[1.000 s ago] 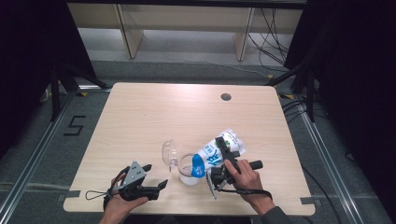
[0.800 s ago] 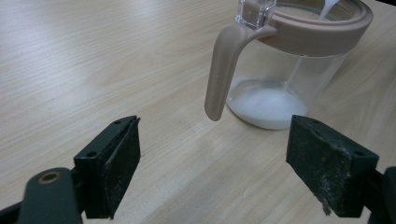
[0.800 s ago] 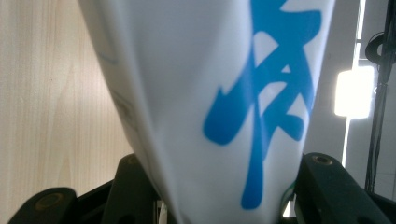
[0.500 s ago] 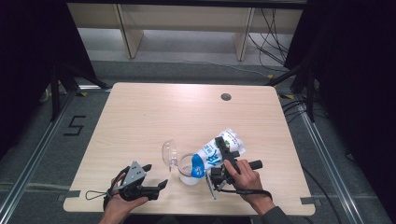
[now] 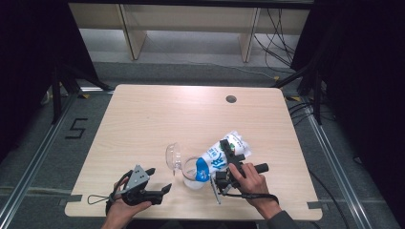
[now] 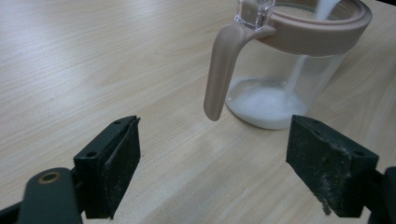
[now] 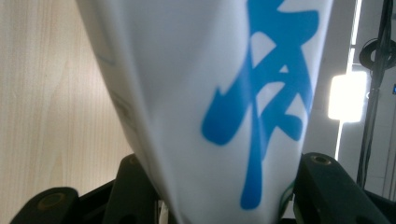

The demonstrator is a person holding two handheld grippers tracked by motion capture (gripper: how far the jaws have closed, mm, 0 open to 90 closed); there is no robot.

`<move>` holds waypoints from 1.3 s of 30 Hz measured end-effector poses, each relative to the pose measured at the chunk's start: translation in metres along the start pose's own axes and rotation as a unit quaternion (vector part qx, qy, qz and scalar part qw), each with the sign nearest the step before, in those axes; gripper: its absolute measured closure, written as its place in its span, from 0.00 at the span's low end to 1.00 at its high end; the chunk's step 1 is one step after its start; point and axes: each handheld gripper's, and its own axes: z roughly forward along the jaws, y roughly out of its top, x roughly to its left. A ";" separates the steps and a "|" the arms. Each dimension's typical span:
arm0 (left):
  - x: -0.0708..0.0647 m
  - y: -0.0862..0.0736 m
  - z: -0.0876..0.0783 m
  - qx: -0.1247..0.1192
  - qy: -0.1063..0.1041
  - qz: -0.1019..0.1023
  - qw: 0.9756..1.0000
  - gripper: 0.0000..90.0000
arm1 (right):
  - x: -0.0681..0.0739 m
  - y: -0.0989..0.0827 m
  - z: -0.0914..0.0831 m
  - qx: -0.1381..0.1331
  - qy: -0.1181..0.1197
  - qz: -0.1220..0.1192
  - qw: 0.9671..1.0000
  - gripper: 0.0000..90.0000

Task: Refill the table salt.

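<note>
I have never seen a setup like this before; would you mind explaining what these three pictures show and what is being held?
A person sits at a wooden table with a hand-held two-jaw gripper in each hand. The high view comes from a fixed camera above; the other two pictures come from cameras riding on the grippers. The right gripper is shut on a white pouch with blue print, tilted over a clear jug with a beige rim and handle. A thin white stream falls into the jug, which has a little white content at the bottom and its lid flipped open. The left gripper rests nearby, jaws open and empty, pointing at the jug.
</note>
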 end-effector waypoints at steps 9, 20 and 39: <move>0.000 0.000 0.000 0.000 0.000 -0.001 1.000 0.19 | -0.006 0.002 0.000 -0.006 -0.007 -0.036 0.999 0.64; 0.000 0.000 0.000 0.001 0.000 0.001 1.000 0.19 | -0.001 0.002 -0.001 0.007 0.001 -0.006 1.000 0.65; 0.000 0.000 0.000 0.001 0.000 0.000 1.000 0.19 | -0.005 0.003 0.000 -0.002 -0.004 -0.031 1.000 0.66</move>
